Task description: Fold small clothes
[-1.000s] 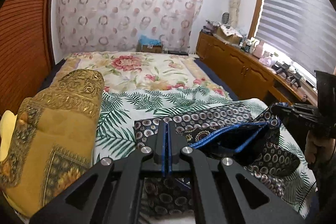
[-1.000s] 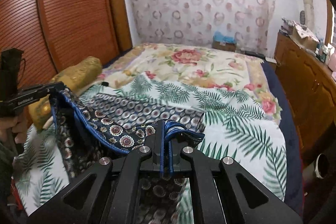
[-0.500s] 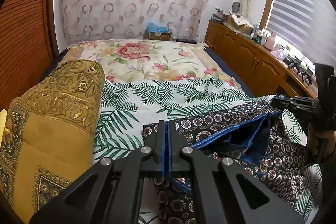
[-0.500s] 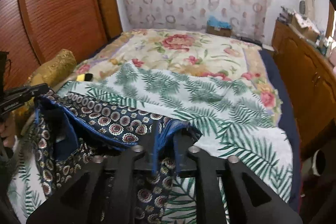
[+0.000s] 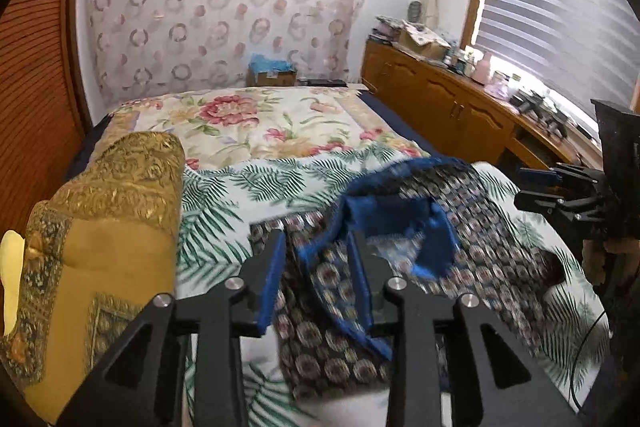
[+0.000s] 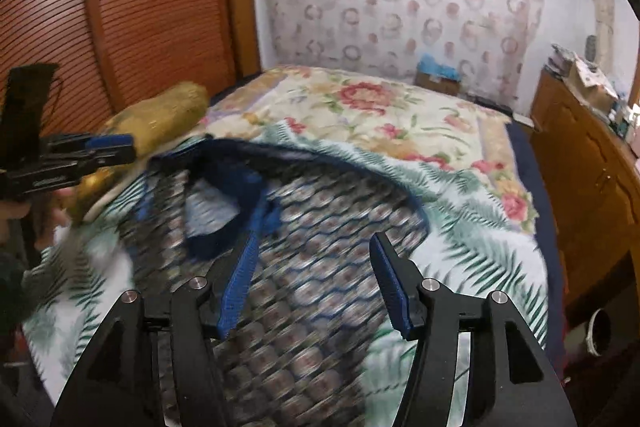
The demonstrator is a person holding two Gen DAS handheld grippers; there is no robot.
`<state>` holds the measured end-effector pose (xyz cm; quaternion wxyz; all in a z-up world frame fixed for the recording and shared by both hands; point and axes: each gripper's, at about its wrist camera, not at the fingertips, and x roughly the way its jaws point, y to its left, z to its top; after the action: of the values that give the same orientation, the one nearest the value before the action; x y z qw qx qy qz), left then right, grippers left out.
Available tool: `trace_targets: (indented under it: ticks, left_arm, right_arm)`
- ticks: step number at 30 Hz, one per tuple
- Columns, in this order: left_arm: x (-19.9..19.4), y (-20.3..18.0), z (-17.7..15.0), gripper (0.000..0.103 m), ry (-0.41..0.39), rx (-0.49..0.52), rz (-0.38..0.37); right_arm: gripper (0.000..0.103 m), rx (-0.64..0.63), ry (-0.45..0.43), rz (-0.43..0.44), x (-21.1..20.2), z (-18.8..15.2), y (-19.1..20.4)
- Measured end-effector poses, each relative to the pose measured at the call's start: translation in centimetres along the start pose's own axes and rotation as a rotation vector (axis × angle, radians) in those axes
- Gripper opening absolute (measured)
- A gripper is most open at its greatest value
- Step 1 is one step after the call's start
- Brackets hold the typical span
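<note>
- Lying spread on the bed (image 5: pixel 280 131), over the palm-print sheet (image 5: pixel 224 195) near the front edge, the patterned garment (image 5: pixel 472 195) is loose, its blue lining (image 5: pixel 400 223) turned up in a rumpled flap
- Left gripper (image 5: pixel 316 267) has its jaws apart, blue pads either side of the garment's blue-trimmed edge, gripping nothing
- Right gripper (image 6: pixel 312 275) is spread wide too, hovering above the middle of the cloth, nothing between its fingers
- Step in hand, as I read it: the garment is down flat-ish and both grippers are free, ready for the first proper fold
- Next move calls for flattening that upturned lining, then pinching one side edge with both grippers and carrying it across to the other
- Cloth looks thin and slippery, so a shallow pinch may slide off; the picture is blurred, so the hems are hard to place
- Gold cushion (image 5: pixel 104 227) sits at the bed's left edge, just beside the garment, crowding that side
- Wooden cabinet (image 5: pixel 440 99) runs along the right of the bed, well apart, with clutter on top
- Far half of the bed, with the floral cover (image 6: pixel 380 107), gives room to work
</note>
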<state>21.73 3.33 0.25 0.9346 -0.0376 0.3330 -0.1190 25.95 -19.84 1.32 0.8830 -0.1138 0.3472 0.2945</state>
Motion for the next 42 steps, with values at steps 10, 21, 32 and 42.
trace_targets:
  ticks: [10, 21, 32, 42]
  left_arm:
    - [-2.9, -0.8, -4.5, 0.037, 0.03, 0.001, -0.025]
    - [-4.7, 0.0, -7.9, 0.037, 0.056, -0.05, -0.019]
    - [-4.9, -0.1, -8.3, 0.037, 0.059, -0.058, -0.029]
    - [-4.3, -0.6, -7.8, 0.037, 0.073, -0.046, -0.037]
  right_arm:
    - [0.059, -0.034, 0.071, 0.095, -0.5, -4.3, 6.1]
    - [0.058, -0.087, 0.154, 0.141, 0.5, -8.2, 10.0]
    - [0.046, -0.136, 0.203, 0.122, 2.1, -10.5, 10.3]
    - [0.002, -0.093, 0.13, 0.17, -0.1, -8.5, 7.4]
